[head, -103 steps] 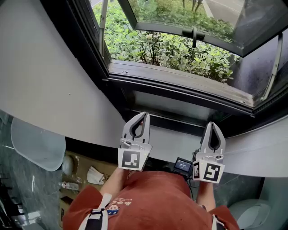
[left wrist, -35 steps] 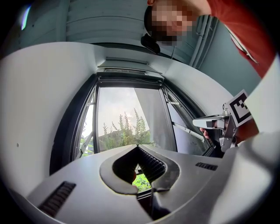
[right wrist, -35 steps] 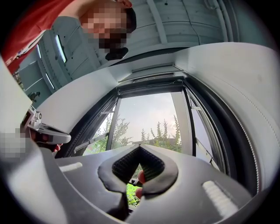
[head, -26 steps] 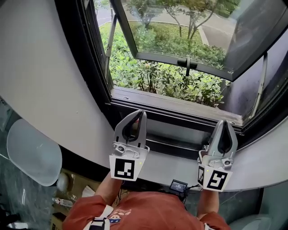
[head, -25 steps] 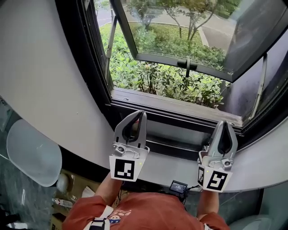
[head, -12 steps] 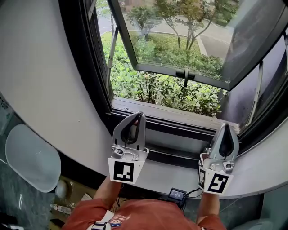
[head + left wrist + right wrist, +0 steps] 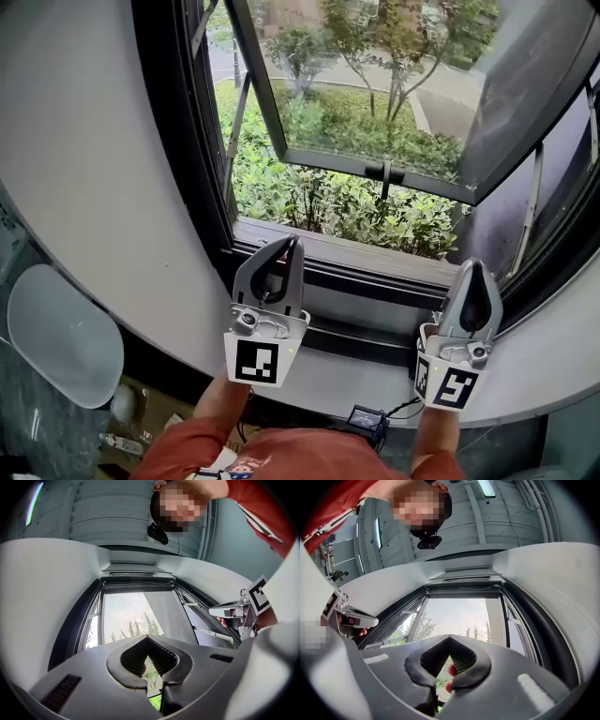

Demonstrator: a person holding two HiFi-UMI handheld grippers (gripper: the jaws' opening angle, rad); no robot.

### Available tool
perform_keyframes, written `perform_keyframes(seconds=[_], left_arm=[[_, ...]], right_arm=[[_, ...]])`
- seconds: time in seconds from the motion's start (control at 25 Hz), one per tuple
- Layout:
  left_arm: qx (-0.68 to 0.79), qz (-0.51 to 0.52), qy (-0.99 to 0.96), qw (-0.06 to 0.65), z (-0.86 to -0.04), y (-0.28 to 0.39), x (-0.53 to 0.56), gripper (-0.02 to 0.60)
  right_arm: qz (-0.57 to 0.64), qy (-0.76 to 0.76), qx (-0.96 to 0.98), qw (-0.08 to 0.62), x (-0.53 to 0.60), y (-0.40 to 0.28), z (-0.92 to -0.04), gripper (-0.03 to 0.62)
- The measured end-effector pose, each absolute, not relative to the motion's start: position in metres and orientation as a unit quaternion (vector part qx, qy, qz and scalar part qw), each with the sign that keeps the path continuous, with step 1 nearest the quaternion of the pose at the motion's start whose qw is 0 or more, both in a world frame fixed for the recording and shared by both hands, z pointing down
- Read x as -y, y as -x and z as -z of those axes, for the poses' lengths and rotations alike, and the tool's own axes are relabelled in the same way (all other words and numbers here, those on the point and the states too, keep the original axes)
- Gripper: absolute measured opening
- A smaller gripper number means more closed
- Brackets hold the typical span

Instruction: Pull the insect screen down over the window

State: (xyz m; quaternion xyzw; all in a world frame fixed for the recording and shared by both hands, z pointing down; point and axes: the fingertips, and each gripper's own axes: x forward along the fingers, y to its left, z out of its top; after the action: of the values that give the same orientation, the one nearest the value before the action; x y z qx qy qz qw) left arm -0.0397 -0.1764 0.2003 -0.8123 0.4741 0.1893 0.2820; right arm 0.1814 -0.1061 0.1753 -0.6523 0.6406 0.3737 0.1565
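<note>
While both tools are shut tight on nothing, left tool [image 7: 292, 243] & right tool [image 7: 472, 265] sit just inside the sill [image 7: 356, 251], tips angled up. Black window frame [image 7: 192, 178] hems the left side. The sash [image 7: 375, 171] is swung outward, opening free. Insect screen box [image 7: 138, 585] runs along frame top, well above the 2 tools.

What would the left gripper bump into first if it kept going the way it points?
Probably nothing nearby: the shut left gripper aims up into the open window frame. Past it, the pushed-out glass pane may come first, but depth is hard to judge.
</note>
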Motion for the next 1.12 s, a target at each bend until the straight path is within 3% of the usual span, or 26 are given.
perform_keyframes(seconds=[1.12], left_arm=[[-0.465,-0.222,0.781,0.354,-0.134,0.039,0.181,0.005]], right_arm=[[-0.461,0.633,-0.603,0.153,0.098,-0.188,-0.113,0.009]])
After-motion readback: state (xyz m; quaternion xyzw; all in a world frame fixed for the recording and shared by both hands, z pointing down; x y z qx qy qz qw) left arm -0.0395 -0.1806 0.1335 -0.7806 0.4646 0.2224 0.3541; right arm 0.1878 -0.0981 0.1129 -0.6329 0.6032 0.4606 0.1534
